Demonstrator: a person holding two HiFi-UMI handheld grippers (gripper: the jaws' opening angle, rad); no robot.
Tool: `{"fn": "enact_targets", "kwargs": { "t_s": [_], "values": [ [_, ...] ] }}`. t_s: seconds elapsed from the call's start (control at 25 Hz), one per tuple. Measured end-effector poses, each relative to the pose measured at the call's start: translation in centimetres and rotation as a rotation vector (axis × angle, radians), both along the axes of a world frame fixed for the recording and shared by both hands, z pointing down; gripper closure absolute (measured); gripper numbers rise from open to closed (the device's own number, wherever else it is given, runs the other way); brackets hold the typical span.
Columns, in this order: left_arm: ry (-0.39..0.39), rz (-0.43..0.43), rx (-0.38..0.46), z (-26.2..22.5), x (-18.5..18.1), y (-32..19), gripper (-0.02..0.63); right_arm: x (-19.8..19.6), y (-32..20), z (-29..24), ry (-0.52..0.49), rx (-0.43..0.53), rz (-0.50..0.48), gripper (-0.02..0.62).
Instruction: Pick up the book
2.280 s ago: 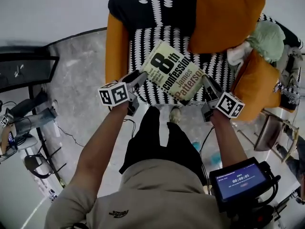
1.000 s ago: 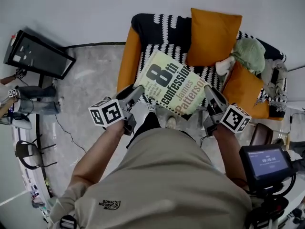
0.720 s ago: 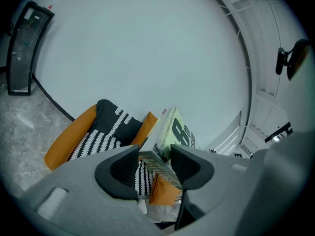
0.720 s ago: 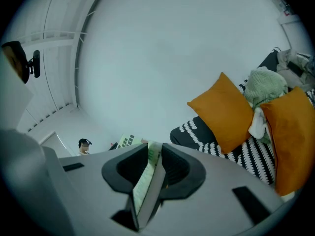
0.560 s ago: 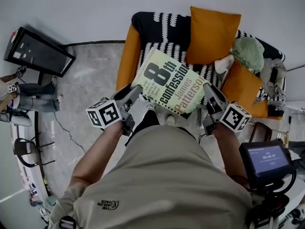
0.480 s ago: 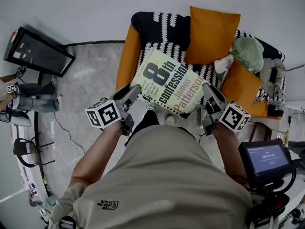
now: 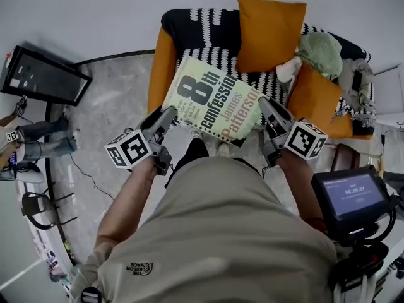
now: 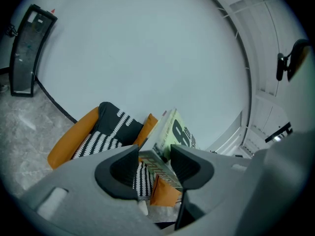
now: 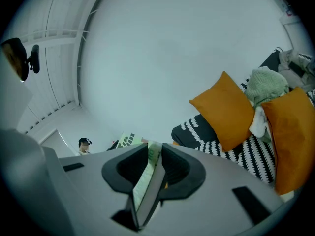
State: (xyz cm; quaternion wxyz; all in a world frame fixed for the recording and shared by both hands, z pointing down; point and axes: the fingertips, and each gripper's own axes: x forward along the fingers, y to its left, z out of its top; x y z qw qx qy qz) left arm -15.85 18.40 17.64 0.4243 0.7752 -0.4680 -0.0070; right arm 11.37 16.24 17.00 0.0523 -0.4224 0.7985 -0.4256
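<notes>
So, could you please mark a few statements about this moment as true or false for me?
1. Both tongs grip the book. True: the left tongs and the right tongs each close on one side of the book.
2. The book lies flat on the sofa seat. False: it is held up, clear of the sofa.
3. Two orange cushions are on the sofa. True: an upright orange cushion leans on the backrest and a second orange cushion lies further right.
4. The cover shows a large 9. False: it shows a large 8.
</notes>
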Motion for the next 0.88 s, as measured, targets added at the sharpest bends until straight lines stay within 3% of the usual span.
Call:
{"fn": "enact_targets", "kwargs": {
  "t_s": [0.88],
  "values": [
    [0.001,0.004,-0.028,0.55,-0.06,-0.1,0.4,-0.22,0.06,0.06,-0.002,-0.007,0.003,0.502]
  ]
}}
